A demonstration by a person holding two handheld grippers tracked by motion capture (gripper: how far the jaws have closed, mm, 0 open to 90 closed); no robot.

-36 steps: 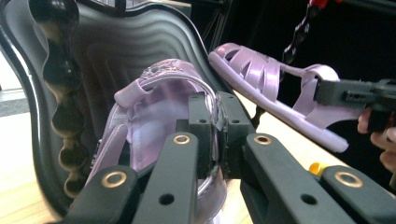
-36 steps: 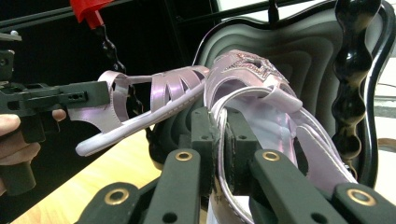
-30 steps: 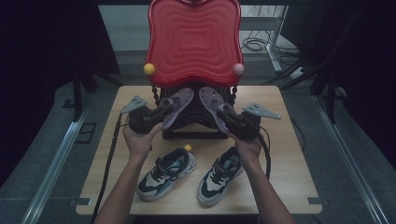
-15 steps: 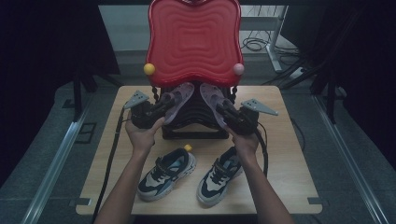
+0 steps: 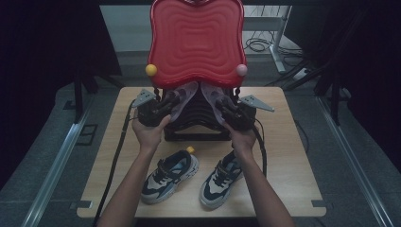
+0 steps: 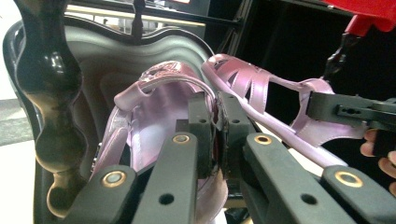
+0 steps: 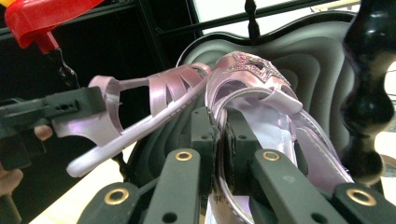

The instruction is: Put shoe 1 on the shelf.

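A light wooden table carries a black shoe rack at the back — two sneakers lie in front.

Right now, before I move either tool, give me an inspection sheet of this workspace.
Surface: light wooden table, bare at both sides.
Job's things: two pink sandals, the left sandal and the right sandal, held over the black tiered rack, beneath its red top shelf.
Clutter: pair of sneakers on the table's near part; small yellow object beside them.
Grippers: left tool shut on the left sandal's edge; right tool shut on the right sandal's edge.
Cables: one cable trails from each tool across the table.
Surroundings: dark room; loose wires on floor behind.
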